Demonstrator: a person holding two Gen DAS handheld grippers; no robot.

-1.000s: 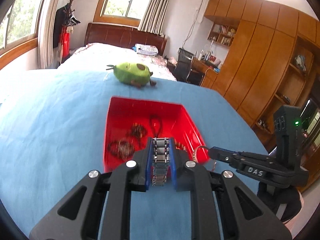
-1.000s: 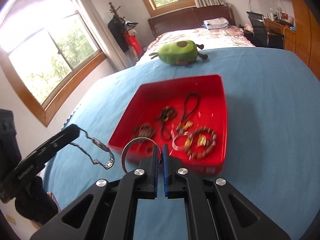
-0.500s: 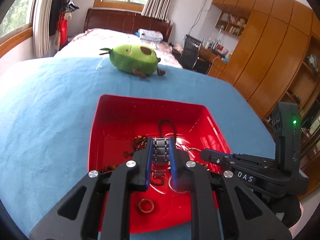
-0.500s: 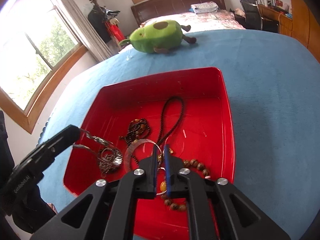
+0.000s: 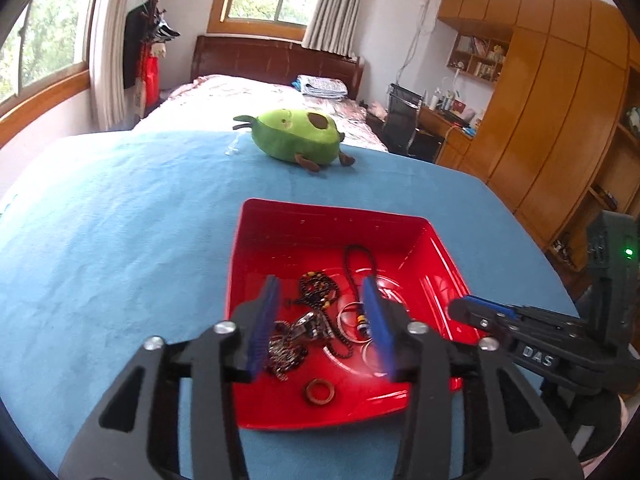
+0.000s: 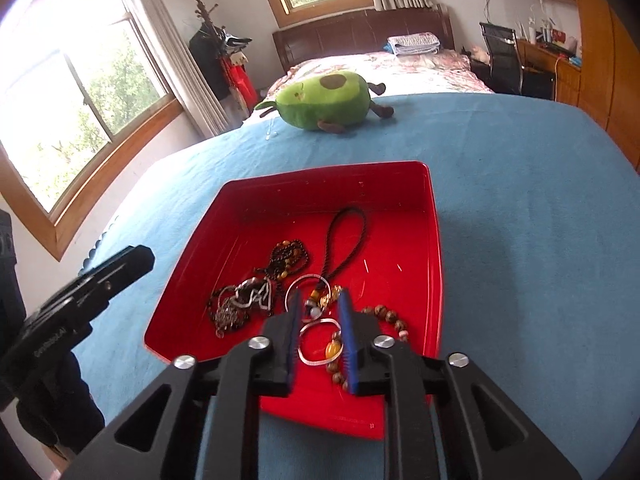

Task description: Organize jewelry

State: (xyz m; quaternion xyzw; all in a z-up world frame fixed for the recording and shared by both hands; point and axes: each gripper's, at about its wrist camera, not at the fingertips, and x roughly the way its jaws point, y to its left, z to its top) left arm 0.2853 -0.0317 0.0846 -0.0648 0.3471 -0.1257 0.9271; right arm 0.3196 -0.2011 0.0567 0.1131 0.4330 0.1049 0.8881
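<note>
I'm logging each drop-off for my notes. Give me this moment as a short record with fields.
surface: blue cloth
container: red tray
tray contents: metal watch, thin bangle, dark cord, bead bracelet, small ring
left gripper: jaws just opened, nothing gripped, above the tray
right gripper: jaws just parted, bangle lying loose below
beyond tray: green plush toy

one red tray (image 6: 434, 240), one avocado plush (image 6: 324, 102), two tongs (image 5: 322, 320) (image 6: 318, 330)

The left gripper (image 5: 322, 312) points downward with its blue-padded jaws spread apart, having just been opening, nothing clamped between them. The right gripper (image 6: 320, 312), beside it and also tilted down, has just been opening too; its pads stand slightly parted, gripping nothing.
</note>
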